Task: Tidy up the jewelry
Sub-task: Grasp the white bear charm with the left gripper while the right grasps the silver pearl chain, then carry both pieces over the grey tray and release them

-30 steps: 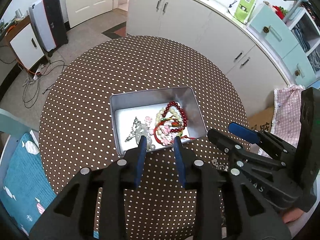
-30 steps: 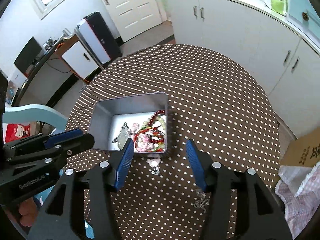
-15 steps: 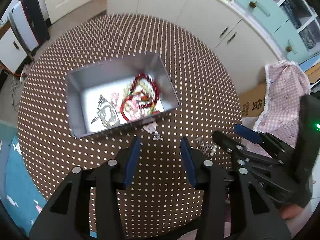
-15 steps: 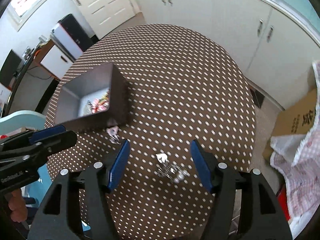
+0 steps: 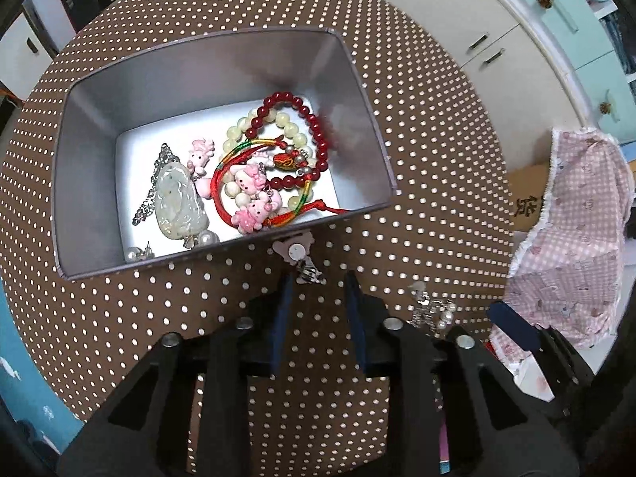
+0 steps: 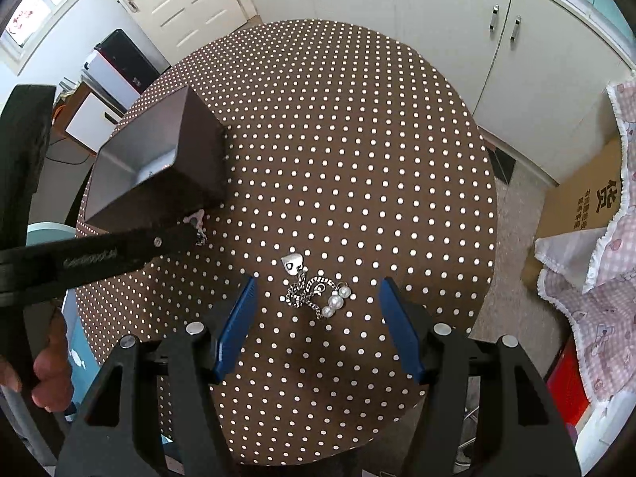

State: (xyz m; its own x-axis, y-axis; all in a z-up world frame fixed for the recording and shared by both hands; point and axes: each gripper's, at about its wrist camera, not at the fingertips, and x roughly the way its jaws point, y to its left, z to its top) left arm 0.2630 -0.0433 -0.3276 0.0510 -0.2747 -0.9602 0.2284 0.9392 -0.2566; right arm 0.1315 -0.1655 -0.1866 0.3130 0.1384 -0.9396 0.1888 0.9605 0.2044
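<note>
A grey metal tin [image 5: 91, 151] on the dotted brown table holds a red bead bracelet [image 5: 314, 135], a pale jade pendant [image 5: 175, 202], pink charms and cords. A pink heart charm with a clasp [image 5: 296, 252] lies on the table just outside the tin's near wall. My left gripper [image 5: 318, 282] is open and empty right above it. A silver chain with pearls and a heart tag [image 6: 314, 290] lies between the open fingers of my right gripper [image 6: 316, 290], which is empty. The chain also shows in the left wrist view [image 5: 431, 308].
The tin [image 6: 159, 159] stands left of the right gripper, with the left gripper's arm [image 6: 99, 254] reaching in front of it. White cabinets [image 6: 437, 20] stand beyond the table [image 6: 338, 139]. A pink checked cloth [image 5: 576, 238] and a cardboard box [image 6: 588, 194] are on the right.
Both grippers have come lower and closer to the table. The left one now hovers over the pink charm by the tin; the right one has centred over the pearl chain.
</note>
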